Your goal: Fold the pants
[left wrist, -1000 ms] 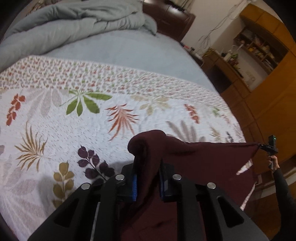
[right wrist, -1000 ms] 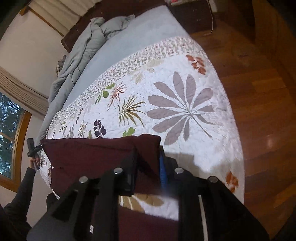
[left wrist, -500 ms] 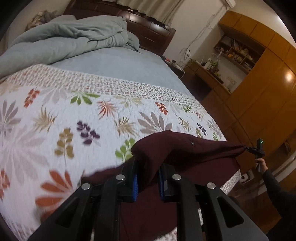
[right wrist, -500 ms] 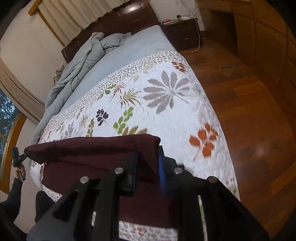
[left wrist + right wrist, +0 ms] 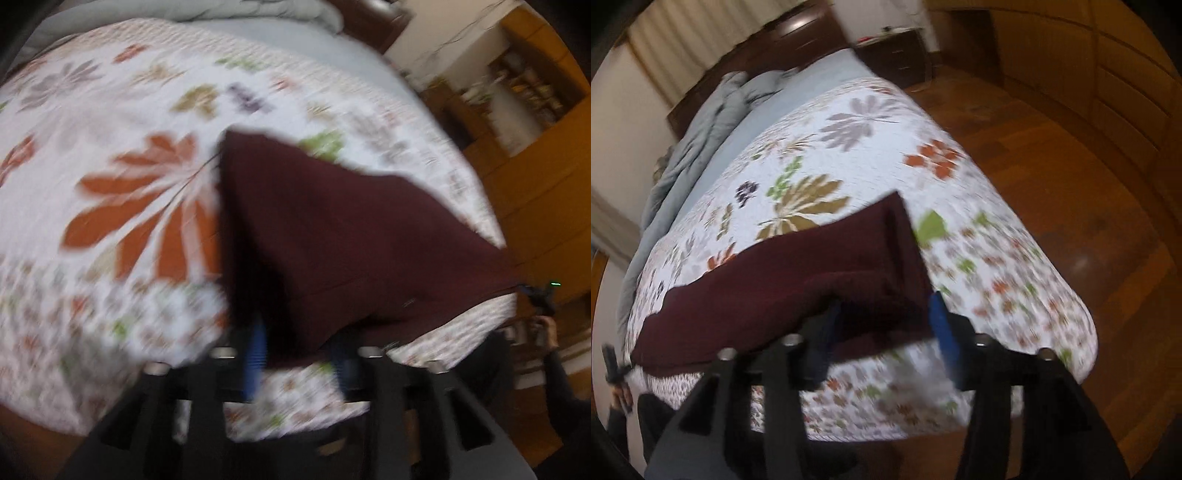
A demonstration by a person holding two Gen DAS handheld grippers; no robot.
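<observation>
The dark maroon fabric pants [image 5: 362, 236] lie folded across the foot end of the bed, on a white quilted bedspread printed with coloured leaves and flowers [image 5: 110, 110]. Their near edge hangs just over the bed's edge.

The left gripper [image 5: 299, 354] is opening: its blue-padded fingers [image 5: 255, 354] stand apart, and a corner of the maroon cloth sits between them, with the pads no longer pressing on it. This view is heavily blurred.

The right gripper [image 5: 882, 325] is also opening. Its blue pads [image 5: 942, 332] are spread to either side of the other end of the pants [image 5: 798, 280], and the cloth lies loose between them.

Beyond the bedspread, a rumpled grey-blue duvet [image 5: 701, 122] is heaped near the dark wooden headboard [image 5: 768, 48]. A polished wooden floor [image 5: 1071, 184] runs beside the bed. In the left wrist view, the right gripper and the hand holding it [image 5: 545, 314] show at the far right edge.
</observation>
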